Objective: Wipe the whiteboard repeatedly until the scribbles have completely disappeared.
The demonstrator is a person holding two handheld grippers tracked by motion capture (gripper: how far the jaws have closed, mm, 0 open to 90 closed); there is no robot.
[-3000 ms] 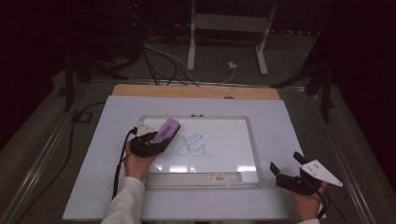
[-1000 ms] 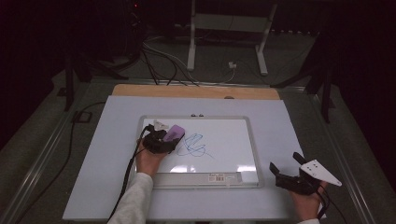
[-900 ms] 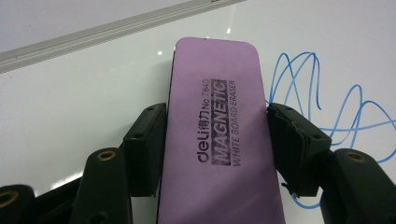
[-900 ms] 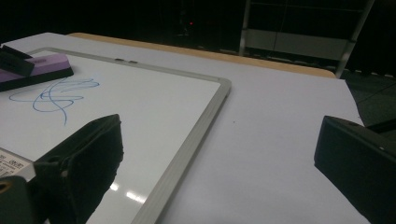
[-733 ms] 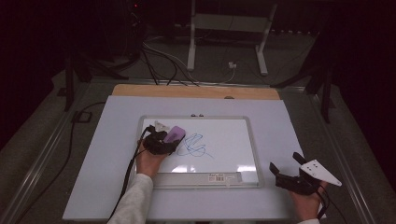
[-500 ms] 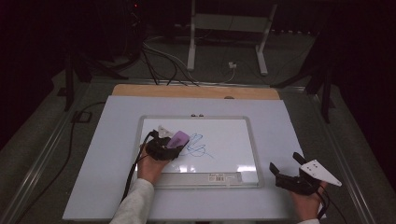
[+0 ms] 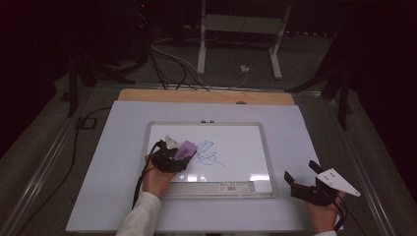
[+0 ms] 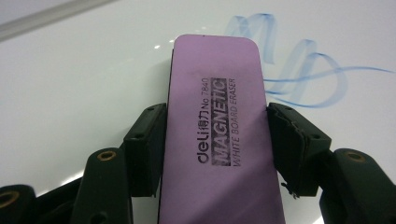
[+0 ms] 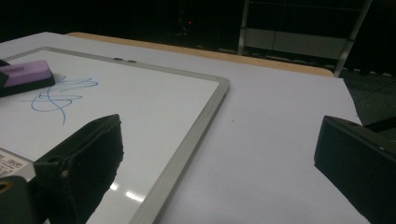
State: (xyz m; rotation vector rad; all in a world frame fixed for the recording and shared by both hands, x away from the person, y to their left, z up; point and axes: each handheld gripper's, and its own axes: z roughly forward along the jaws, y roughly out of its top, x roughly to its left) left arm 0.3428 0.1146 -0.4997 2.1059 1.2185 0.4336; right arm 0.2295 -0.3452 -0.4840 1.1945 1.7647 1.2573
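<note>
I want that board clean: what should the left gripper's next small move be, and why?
Probably slide the purple eraser right across the blue scribble. The left gripper is shut on it, it lies on the whiteboard, and the scribble beside it is unwiped.

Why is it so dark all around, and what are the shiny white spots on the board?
High view: the room behind the table is nearly black; light falls on the whiteboard. Right gripper view: glare spots shine on the board near its frame. Left gripper view: the purple eraser is sharp; the blue scribble looks soft.
</note>
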